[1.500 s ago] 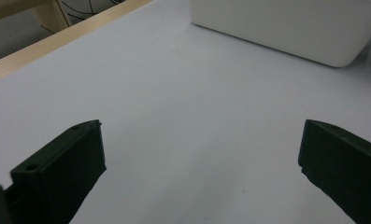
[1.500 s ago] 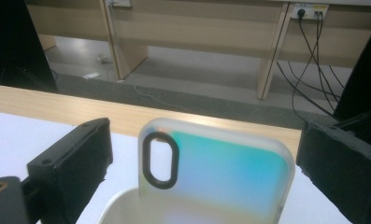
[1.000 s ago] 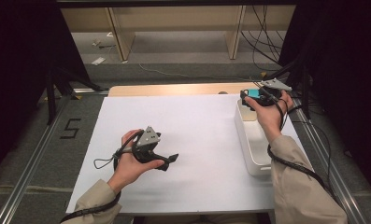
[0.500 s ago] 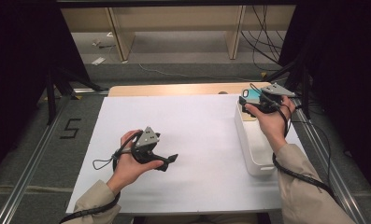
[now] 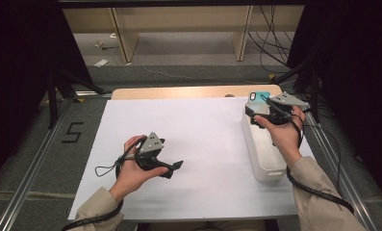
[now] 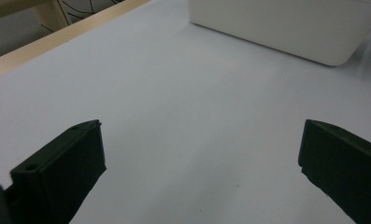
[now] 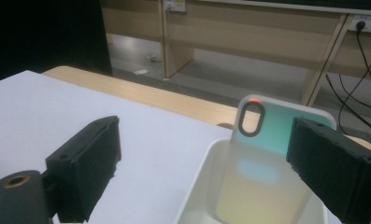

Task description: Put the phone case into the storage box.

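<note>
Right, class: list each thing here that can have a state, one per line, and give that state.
Phone case: upright, leaning on the far end wall of the bin, between the right jaws, not gripped.
Bin: open-topped, on the table's right side.
Left gripper: open, nothing in it, low over the white table.
Right gripper: open, jaws just closing a little, at the bin's far end.

White table cover (image 5: pixel 203 139); wooden table edge (image 5: pixel 179 91); black cables (image 5: pixel 270 43) on the floor; floor marking "5" (image 5: pixel 72 133)
</note>
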